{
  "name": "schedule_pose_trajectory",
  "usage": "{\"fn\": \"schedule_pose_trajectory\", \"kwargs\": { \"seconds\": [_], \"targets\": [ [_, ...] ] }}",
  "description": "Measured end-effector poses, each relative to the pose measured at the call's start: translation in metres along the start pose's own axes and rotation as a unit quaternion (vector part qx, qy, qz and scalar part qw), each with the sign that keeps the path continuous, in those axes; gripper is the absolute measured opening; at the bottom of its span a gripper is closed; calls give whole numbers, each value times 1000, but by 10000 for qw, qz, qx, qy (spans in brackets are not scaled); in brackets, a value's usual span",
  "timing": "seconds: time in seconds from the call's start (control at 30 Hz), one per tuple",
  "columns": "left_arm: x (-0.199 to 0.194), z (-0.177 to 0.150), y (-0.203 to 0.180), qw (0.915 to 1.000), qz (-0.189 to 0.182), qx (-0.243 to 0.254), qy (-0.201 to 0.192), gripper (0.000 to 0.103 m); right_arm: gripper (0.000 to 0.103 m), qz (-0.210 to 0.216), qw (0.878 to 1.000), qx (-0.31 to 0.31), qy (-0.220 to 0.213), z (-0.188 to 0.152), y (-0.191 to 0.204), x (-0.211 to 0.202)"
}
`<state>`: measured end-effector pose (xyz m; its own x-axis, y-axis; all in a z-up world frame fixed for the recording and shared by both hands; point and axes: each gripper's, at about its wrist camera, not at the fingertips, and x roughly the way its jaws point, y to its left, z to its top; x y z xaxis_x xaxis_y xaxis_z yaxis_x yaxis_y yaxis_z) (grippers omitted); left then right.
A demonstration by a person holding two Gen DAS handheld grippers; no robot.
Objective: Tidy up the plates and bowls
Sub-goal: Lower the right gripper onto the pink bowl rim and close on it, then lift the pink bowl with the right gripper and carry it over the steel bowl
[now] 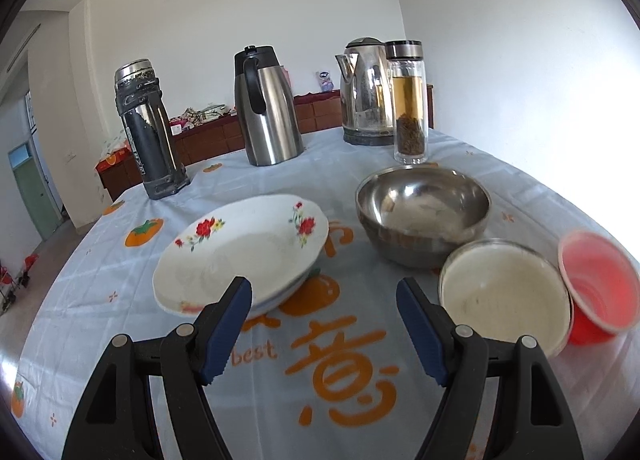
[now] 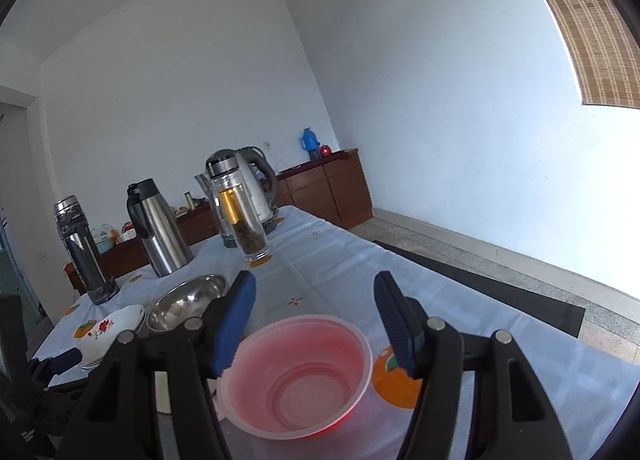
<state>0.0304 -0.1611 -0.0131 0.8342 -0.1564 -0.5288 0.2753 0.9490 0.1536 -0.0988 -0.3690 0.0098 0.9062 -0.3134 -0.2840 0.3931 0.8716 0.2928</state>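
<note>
On the counter (image 1: 120, 300), a row stood at the far edge: a thermos flask (image 1: 150, 132) at left, a vacuum jug (image 1: 268, 108) beside it, then an electric kettle (image 1: 364, 92) with a tea bottle (image 1: 409, 104) just before it. Nearer lay stacked plates (image 1: 240, 252) at left, a steel bowl (image 1: 422, 212) to their right, then a ceramic bowl (image 1: 504, 292) touching a plastic bowl (image 1: 600, 288) at far right.

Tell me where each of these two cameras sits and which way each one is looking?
Left wrist: sits on the left gripper, looking across the table at the flowered plate and steel bowl; only its open fingers show.
Right wrist: sits on the right gripper, looking down at the red bowl; its open fingers show.
Shared: plate, both bowls, the tea bottle.
</note>
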Motion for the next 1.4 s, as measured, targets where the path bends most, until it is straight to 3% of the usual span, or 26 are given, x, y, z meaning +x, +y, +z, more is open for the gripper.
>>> {"fn": "schedule_pose_trajectory", "kwargs": {
  "seconds": [0.13, 0.23, 0.4, 0.6, 0.87, 1.0, 1.07, 1.23, 1.4],
  "targets": [
    [4, 10, -3, 10000, -64, 54, 0, 77, 62, 277, 9992, -94, 290, 6, 7, 12],
    [7, 9, -8, 9995, -287, 38, 102, 77, 49, 523, 9968, -306, 520, 4, 13, 17],
    [14, 6, -27, 9984, -454, 166, 296, 77, 48, 459, 9969, -140, 623, 3, 2, 19],
    [-2, 13, -34, 9975, -676, 167, 76, 77, 49, 170, 9964, 84, 823, 3, -30, 13],
    [-8, 16, -56, 9965, -788, 282, 5, 77, 47, 232, 9799, 410, 1941, -19, -48, 43],
    [-9, 16, -56, 9966, -782, 273, -32, 77, 27, 437, 9649, 759, 2475, -35, -53, 59],
    [-11, 17, -56, 9957, -879, 269, -62, 77, 13, 500, 9614, 975, 2525, -38, -58, 61],
    [-16, 19, -67, 9937, -1062, 342, -92, 77, 9, 535, 9615, 972, 2513, -37, -54, 59],
    [-29, 29, -82, 9826, -1777, 521, -162, 77, 9, 439, 9645, 1141, 2342, -28, -58, 55]
  ]
}}
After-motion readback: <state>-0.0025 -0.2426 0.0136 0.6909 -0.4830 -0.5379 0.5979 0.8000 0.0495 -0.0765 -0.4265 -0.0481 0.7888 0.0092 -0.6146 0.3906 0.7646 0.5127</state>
